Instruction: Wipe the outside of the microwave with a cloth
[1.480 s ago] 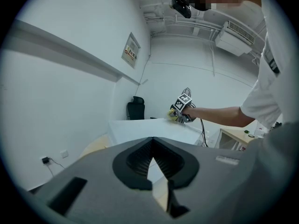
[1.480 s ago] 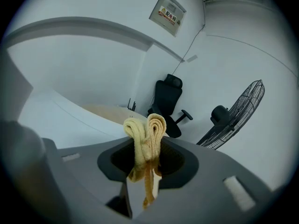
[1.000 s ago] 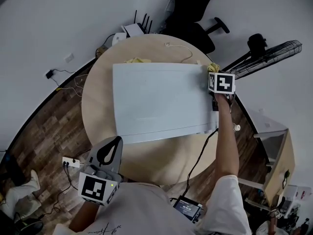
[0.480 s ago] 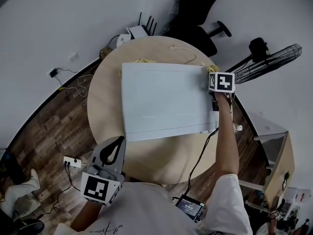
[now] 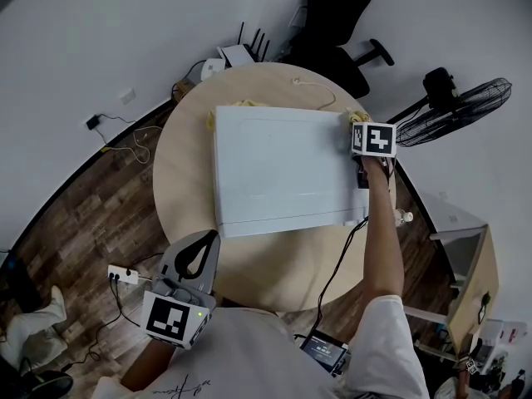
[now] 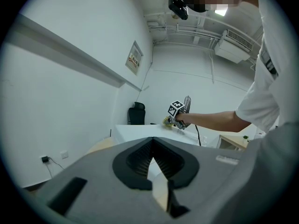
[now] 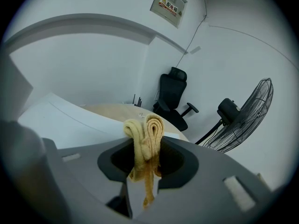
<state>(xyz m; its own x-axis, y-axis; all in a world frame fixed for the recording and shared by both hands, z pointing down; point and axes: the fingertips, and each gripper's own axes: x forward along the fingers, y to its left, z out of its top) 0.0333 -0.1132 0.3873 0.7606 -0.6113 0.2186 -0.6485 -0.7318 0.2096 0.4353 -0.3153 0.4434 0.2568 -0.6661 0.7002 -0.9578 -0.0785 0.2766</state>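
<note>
Right gripper (image 7: 144,149) pinches bunched yellow cloth (image 7: 145,132); left gripper (image 6: 151,143) — seemingly closed.

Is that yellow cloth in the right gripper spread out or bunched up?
Bunched up: the yellow cloth is pinched in thick folds by the right gripper, with two loops poking out past its jaws.

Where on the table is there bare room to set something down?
Best: the near arc of tabletop between the microwave and the table's near edge; a black cable crosses its right end. A narrower bare strip runs left of the microwave. Far side is crowded: white cord, yellow scrap.
</note>
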